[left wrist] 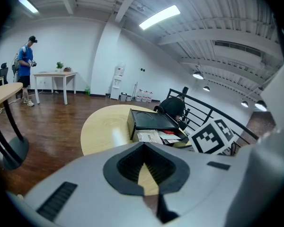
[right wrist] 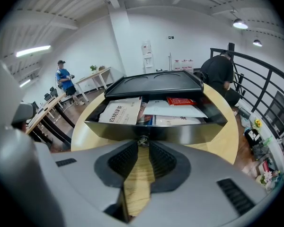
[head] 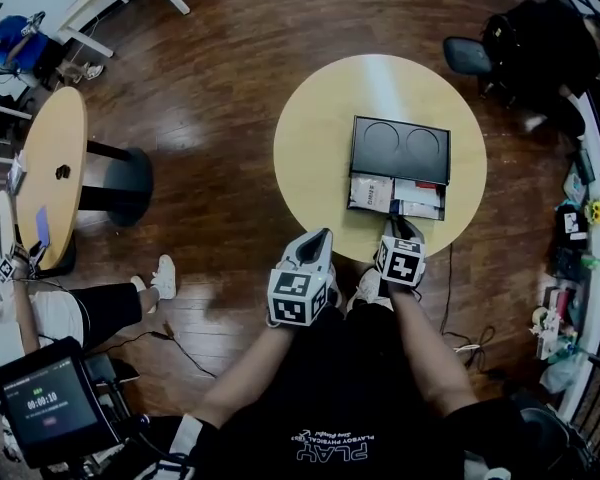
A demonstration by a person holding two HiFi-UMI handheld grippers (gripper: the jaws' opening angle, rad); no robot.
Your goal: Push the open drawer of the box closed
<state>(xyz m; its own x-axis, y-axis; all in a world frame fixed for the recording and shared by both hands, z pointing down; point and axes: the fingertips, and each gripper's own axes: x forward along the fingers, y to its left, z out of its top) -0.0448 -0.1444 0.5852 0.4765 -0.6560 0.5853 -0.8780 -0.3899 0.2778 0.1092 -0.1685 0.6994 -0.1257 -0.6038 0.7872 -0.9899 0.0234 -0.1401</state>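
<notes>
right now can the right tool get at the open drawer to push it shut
Probably yes. The right tool sits right at the open drawer, tips at its small knob, and nothing stands between them. The papers lie inside the drawer, so they should not block a push toward the box.

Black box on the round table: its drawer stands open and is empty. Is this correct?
Not quite. The drawer of the black box on the round table stands open, but it is not empty: it holds paper packets and leaflets, as the right gripper view shows.
</notes>
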